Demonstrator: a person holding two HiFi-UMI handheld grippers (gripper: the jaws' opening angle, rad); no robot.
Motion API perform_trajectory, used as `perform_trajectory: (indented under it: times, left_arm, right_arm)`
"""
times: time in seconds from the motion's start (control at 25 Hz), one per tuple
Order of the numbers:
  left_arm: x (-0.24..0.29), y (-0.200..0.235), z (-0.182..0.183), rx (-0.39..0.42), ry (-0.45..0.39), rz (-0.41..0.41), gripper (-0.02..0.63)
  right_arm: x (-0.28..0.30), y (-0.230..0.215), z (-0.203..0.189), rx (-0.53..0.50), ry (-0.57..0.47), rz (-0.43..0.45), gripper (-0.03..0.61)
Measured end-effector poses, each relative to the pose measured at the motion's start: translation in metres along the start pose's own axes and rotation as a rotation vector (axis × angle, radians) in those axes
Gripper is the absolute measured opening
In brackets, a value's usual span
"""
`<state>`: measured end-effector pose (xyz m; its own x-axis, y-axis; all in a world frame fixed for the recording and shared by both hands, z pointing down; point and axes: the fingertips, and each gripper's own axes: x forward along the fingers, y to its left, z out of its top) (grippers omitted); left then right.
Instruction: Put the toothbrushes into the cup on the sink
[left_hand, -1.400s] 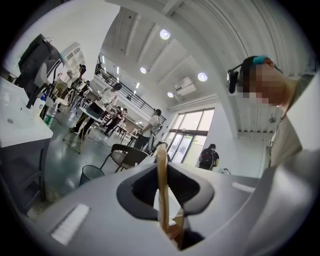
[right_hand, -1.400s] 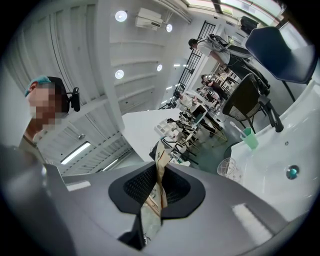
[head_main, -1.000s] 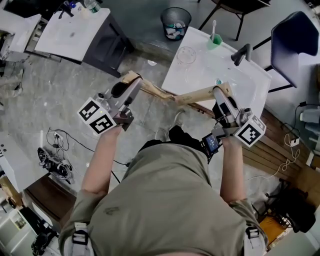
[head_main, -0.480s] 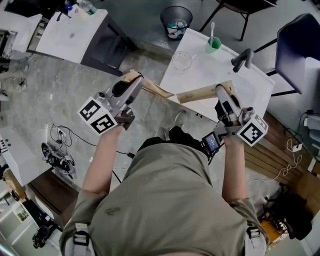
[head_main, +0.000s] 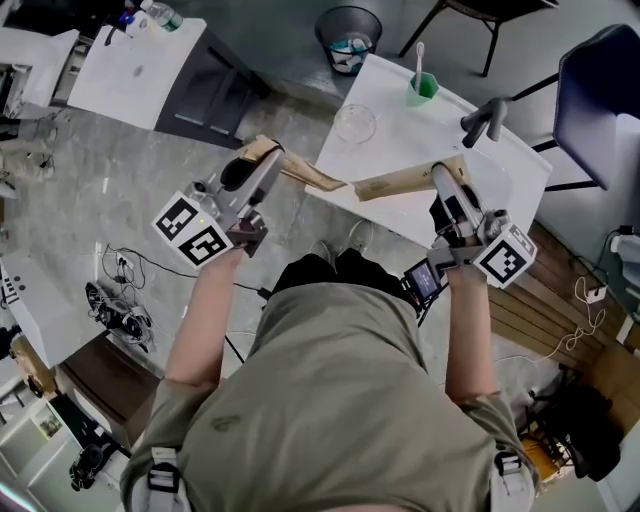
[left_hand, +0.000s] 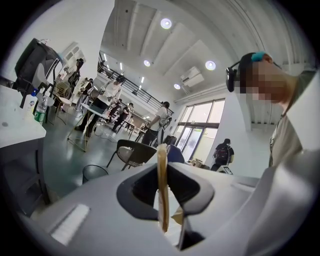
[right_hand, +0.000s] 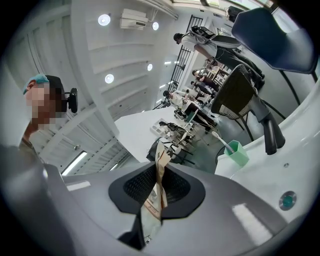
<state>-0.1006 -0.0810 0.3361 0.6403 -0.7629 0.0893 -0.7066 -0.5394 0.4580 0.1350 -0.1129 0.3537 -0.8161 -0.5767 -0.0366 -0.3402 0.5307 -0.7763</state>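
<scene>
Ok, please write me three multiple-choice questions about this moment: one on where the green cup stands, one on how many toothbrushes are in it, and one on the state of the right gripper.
1. Where does the green cup stand?
A. on the white sink top, near the dark faucet
B. on the floor
C. in a drawer

2. How many toothbrushes stand in the cup?
A. none
B. one
C. three

3. What is the state of the right gripper?
A. open and empty
B. shut on a brown paper packet
C. shut on the cup

Answers:
1 A: the head view shows the cup on the sink's far corner, left of the faucet.
2 B: a single white toothbrush rises from it.
3 B: the right gripper view shows the packet pinched between the jaws.
</scene>
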Motion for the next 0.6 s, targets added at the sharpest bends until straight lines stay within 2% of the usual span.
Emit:
perform_trajectory:
  times: [0.28, 0.6]
  left_arm:
    - [0.01, 0.013, -0.002, -0.023, 0.001, -0.003, 0.049]
    - [0.026, 0.034, 0.0, -0.036, 0.035, -0.057, 0.049]
  right_arm:
    - [0.007, -0.009, 0.006, -0.007, 0.009, -0.032, 0.043]
    - [0.018, -0.018, 0.016, -0.03, -0.032, -0.1, 0.043]
